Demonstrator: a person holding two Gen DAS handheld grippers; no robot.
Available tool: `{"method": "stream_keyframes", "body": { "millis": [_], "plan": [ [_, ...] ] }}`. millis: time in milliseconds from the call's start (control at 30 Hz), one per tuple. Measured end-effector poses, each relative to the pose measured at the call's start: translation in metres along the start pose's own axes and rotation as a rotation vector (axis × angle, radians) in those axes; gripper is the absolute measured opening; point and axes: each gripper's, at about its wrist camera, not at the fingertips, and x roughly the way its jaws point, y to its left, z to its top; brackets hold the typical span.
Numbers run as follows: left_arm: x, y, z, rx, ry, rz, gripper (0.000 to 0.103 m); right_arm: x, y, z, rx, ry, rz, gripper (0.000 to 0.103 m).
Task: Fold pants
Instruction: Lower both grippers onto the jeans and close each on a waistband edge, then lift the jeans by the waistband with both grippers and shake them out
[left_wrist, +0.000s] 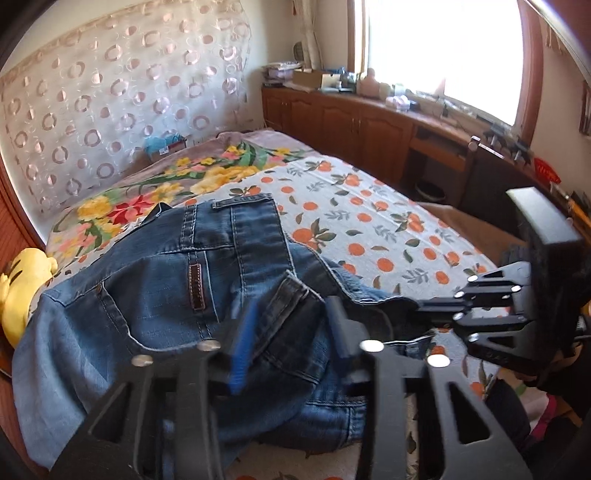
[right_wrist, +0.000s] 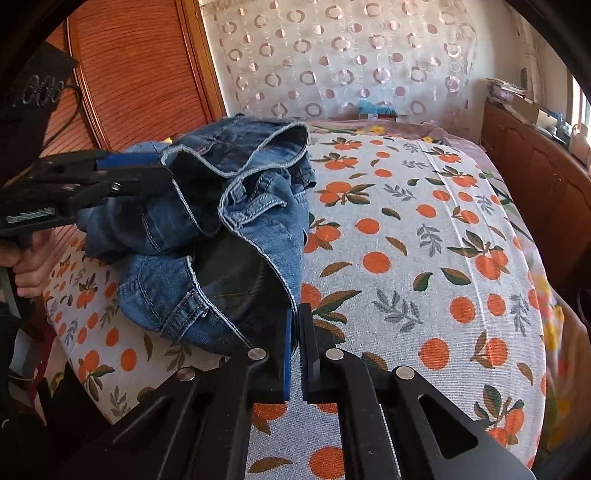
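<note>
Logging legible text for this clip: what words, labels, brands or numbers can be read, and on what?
None reads clearly.
Brown leather patch on the jeans: any lettering too blurred.
Raised marks on the left hand-held gripper body, top left of the right wrist view: look like "000", unsure.
Small box at the head of the bed: label too small.
Red item by the window: gold marks unreadable.

An orange-print bedsheet (right_wrist: 424, 229) covered the bed, with a floral blanket (left_wrist: 155, 192) toward ten o'clock in the left wrist view. A yellow plush toy (left_wrist: 22, 284) lay at nine o'clock. Wooden cabinets (left_wrist: 332, 114) under a bright window (left_wrist: 443, 48) ran toward one o'clock, and a ring-patterned curtain (right_wrist: 332, 62) hung at twelve o'clock in the right wrist view.
</note>
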Motion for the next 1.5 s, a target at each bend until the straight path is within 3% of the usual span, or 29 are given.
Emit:
{"method": "stream_keyframes", "body": {
  "millis": [67, 167, 467, 667, 833, 1067, 1300, 1433, 1500],
  "plan": [
    [-0.005, 0.004, 0.001, -0.018, -0.009, 0.016, 0.013, -0.007, -0.003, 0.003, 0.011, -0.024, 0.007, 0.002],
    [-0.030, 0.007, 0.008, -0.026, -0.065, 0.019, 0.011, -0.022, -0.004, 0.009, 0.008, -0.069, 0.004, 0.002],
    [-0.127, 0.042, 0.045, -0.020, -0.227, 0.165, 0.008, -0.076, 0.005, 0.044, -0.038, -0.236, -0.068, 0.002],
    [-0.195, 0.057, 0.075, -0.014, -0.343, 0.251, 0.007, -0.132, 0.005, 0.090, -0.087, -0.376, -0.162, 0.002],
    [-0.260, 0.043, 0.106, 0.034, -0.468, 0.304, 0.007, -0.201, 0.003, 0.129, -0.146, -0.504, -0.276, 0.002],
    [-0.310, 0.016, 0.150, 0.076, -0.569, 0.253, 0.007, -0.312, -0.024, 0.162, -0.157, -0.621, -0.455, 0.002],
    [-0.334, -0.052, 0.193, 0.155, -0.645, 0.109, 0.007, -0.428, -0.056, 0.177, -0.112, -0.693, -0.688, 0.002],
    [-0.336, -0.080, 0.197, 0.196, -0.651, 0.042, 0.007, -0.478, -0.049, 0.176, -0.158, -0.717, -0.799, 0.002],
    [-0.325, -0.080, 0.188, 0.199, -0.631, 0.017, 0.007, -0.480, -0.043, 0.175, -0.173, -0.710, -0.803, 0.002]
  ]
}}
